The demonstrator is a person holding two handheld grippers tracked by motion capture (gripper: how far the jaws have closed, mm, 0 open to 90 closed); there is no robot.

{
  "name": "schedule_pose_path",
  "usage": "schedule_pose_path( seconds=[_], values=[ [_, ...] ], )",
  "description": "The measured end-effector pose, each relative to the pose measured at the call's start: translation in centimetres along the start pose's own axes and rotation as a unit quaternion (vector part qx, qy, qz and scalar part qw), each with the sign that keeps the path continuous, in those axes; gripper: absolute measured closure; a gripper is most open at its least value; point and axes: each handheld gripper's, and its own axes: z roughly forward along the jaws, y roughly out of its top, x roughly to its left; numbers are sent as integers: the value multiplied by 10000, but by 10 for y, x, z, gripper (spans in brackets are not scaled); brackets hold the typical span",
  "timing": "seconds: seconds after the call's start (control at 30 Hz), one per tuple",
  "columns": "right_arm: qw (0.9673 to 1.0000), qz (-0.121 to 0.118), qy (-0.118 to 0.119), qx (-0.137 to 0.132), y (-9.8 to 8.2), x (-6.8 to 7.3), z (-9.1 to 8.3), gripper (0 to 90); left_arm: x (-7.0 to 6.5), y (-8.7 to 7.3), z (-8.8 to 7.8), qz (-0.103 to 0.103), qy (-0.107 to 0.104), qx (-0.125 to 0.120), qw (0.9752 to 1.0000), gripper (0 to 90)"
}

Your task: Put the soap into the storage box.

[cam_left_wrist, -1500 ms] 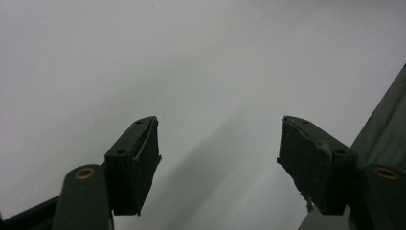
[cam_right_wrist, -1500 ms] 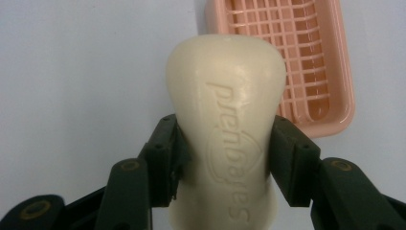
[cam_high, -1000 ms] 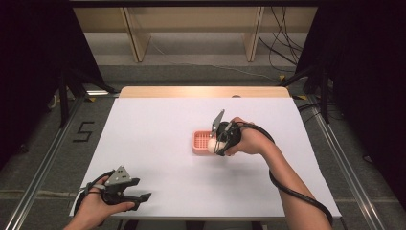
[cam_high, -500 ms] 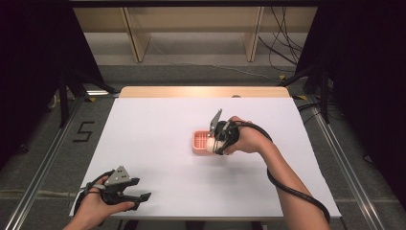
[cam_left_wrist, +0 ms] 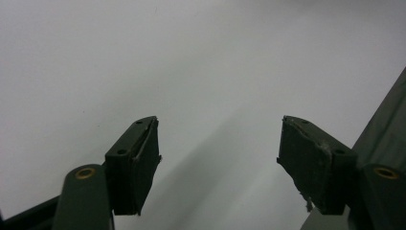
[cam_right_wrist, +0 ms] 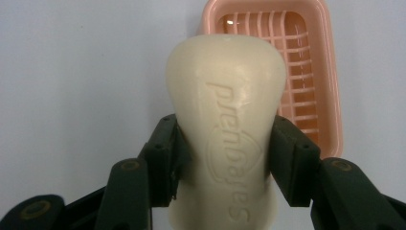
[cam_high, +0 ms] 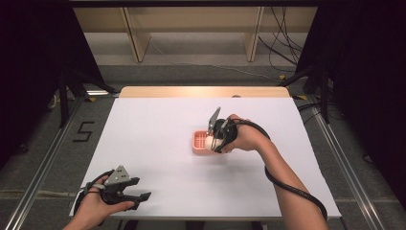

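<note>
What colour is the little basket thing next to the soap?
The soap dish is pale pink with a slatted grid bottom; the right gripper view shows it best.

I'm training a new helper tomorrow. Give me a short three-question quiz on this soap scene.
1. What do the right tongs hold?
2. True or false: the soap bar already lies inside the pink soap dish.
3. Which tongs are open with nothing between them: A left tongs, B right tongs?

Key: 1. A cream soap bar, gripped at its sides. 2. False; it is held in front of the dish in the right gripper view. 3. A.
</note>
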Motion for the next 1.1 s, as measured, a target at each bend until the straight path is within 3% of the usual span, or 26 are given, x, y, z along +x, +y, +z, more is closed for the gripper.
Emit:
schedule_pose_path(
  seconds=[0.13, 0.37, 0.43, 0.63, 1.0, 1.1],
  values=[
    [10000, 86, 4, 8, 1, -1, 1, 506, 0, 0, 0, -1, -1, -3, 10000, 298],
    [10000, 4, 2, -19, 3, -3, 2, 506, 0, 0, 0, -5, -2, -2, 10000, 298],
    [9999, 109, -1, 16, 4, -3, 1, 506, 0, 0, 0, 13, -2, 11, 10000, 299],
    [10000, -41, -13, -45, 5, -7, 2, 506, 0, 0, 0, -11, 21, -10, 10000, 299],
    [9999, 147, 12, 5, 7, -9, 4, 506, 0, 0, 0, 15, -4, 3, 10000, 300],
    [10000, -47, 7, -31, 8, -12, 5, 506, 0, 0, 0, 19, -9, 3, 10000, 299]
  ],
)
